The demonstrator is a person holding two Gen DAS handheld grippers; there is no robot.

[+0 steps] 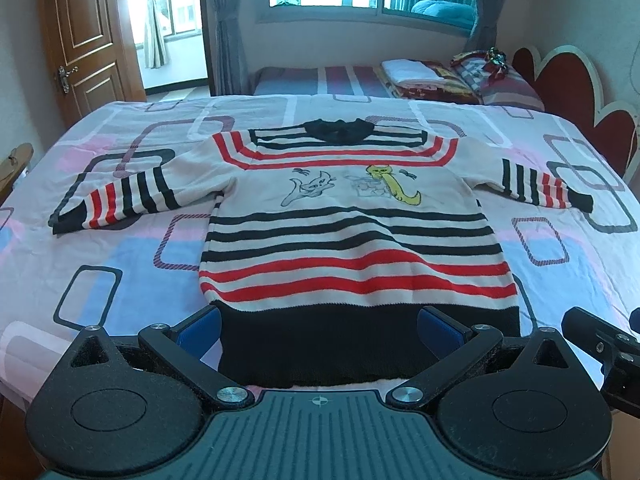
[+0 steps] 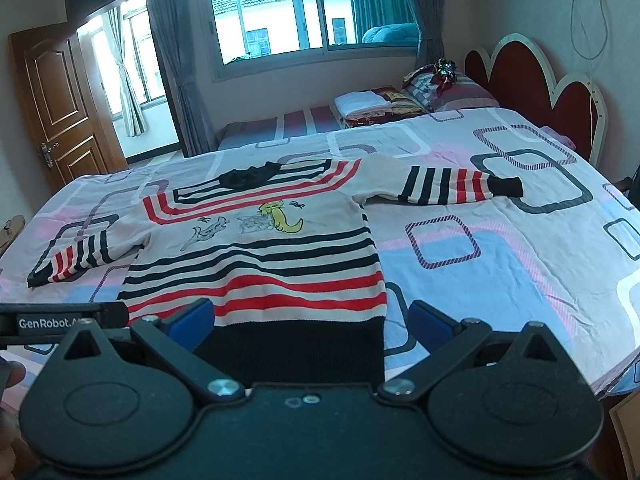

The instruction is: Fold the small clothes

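Observation:
A small cream sweater [image 1: 344, 208] with red and black stripes and two cat pictures lies flat, face up, on the bed, both sleeves spread out. It also shows in the right wrist view [image 2: 260, 248]. Its black hem [image 1: 360, 340] faces me. My left gripper [image 1: 320, 334] is open, its blue pads either side of the hem's left part, just above it. My right gripper [image 2: 310, 326] is open over the hem's right part [image 2: 304, 344]. The right gripper's body shows at the left wrist view's right edge [image 1: 600, 344].
The bed sheet [image 1: 140, 248] has a pattern of rounded rectangles. A red headboard [image 2: 532, 76] stands at the right. Folded bedding and pillows [image 2: 400, 104] lie on a second bed behind. A wooden door [image 1: 84, 36] is at the far left.

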